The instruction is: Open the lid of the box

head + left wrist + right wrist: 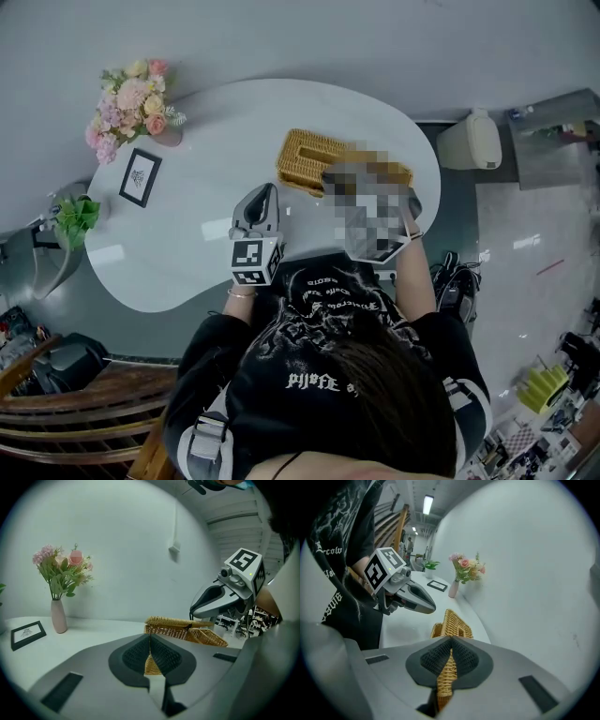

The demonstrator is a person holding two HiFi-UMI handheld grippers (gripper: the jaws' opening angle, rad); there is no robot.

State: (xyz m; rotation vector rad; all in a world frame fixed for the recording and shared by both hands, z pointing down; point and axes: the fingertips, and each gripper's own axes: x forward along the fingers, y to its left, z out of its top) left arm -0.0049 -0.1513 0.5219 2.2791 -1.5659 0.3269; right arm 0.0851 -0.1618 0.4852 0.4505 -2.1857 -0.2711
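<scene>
A wicker box [302, 157] lies on the white table [187, 244]. In the left gripper view its lid [171, 620] is tilted up off the open basket [212, 638]. My right gripper [450, 649] is shut on the lid's wicker edge [444, 679], and its tip [193, 614] meets that edge from above. My left gripper [267, 190] sits at the box's near left corner. It [150, 644] is shut with a wedge of wicker [151, 665] between its pads. In the head view a mosaic patch hides the right gripper.
A pink vase of flowers [131, 105] and a small black picture frame [141, 176] stand at the table's left end. A green plant [75, 216] is beyond that edge. A white bin [473, 141] sits on the floor at the right. The person's body is against the near edge.
</scene>
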